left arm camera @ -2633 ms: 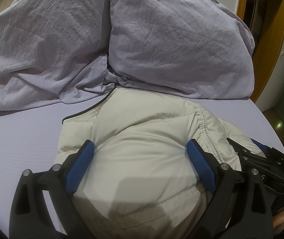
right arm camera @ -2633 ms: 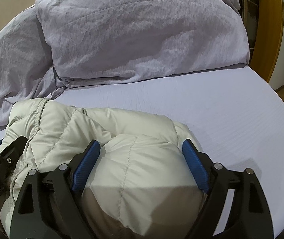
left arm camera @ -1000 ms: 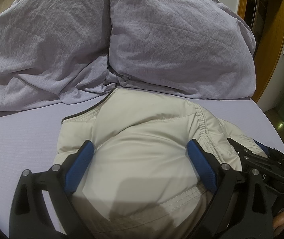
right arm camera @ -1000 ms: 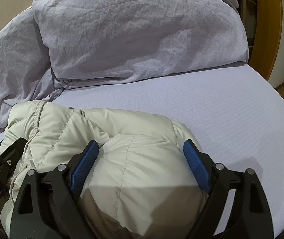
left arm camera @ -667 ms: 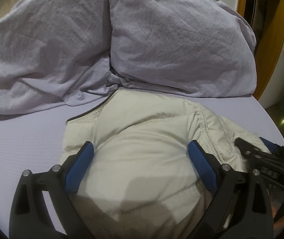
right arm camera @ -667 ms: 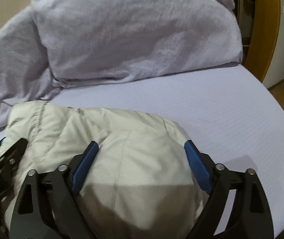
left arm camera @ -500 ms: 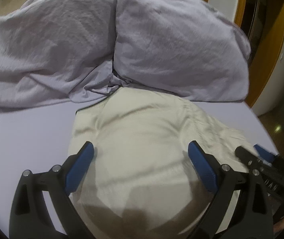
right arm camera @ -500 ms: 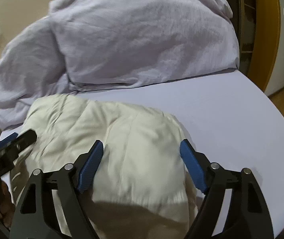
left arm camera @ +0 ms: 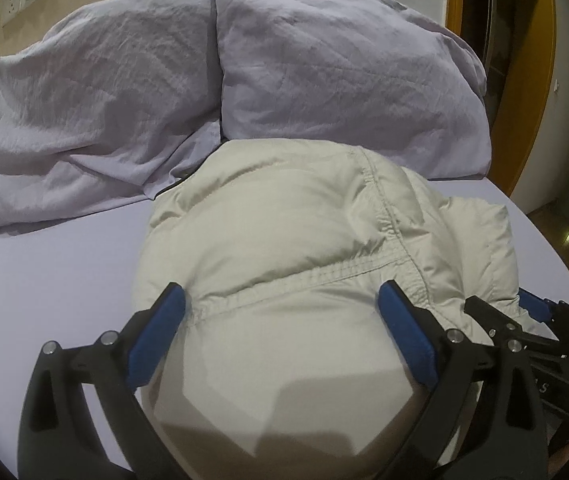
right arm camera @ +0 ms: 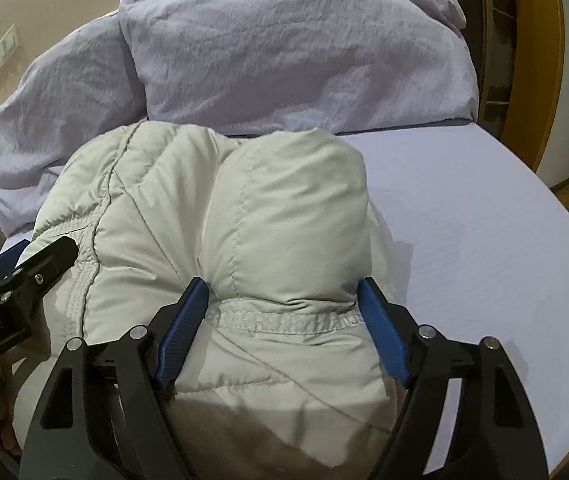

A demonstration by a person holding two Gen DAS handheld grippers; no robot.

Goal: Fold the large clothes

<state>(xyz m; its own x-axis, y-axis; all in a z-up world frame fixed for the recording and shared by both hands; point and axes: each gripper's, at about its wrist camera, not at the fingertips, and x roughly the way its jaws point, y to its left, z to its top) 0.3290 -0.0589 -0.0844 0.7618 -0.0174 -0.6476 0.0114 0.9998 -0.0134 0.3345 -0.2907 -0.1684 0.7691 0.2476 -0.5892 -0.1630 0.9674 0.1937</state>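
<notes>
A cream puffy down jacket [left arm camera: 284, 240], bundled into a thick fold, lies on the lilac bed sheet [left arm camera: 56, 264]; it also shows in the right wrist view [right arm camera: 244, 216]. My left gripper [left arm camera: 280, 304] has its blue pads wide apart, with a fat bulge of the jacket between them. My right gripper [right arm camera: 282, 292] is also spread around a bulge of the jacket, near an elastic hem seam [right arm camera: 284, 316]. Each gripper shows at the edge of the other's view. The jacket's underside is hidden.
Two crumpled lilac pillows [left arm camera: 324, 64] lie against the wall behind the jacket, also in the right wrist view [right arm camera: 292, 40]. Bare sheet [right arm camera: 464, 208] lies to the right. A wooden door frame [left arm camera: 540, 80] and dark floor lie beyond the bed's right edge.
Both grippers have risen and pushed toward the pillows with the jacket. The bundle now reaches the pillows, and the right gripper's pads stand slightly closer together around it.
</notes>
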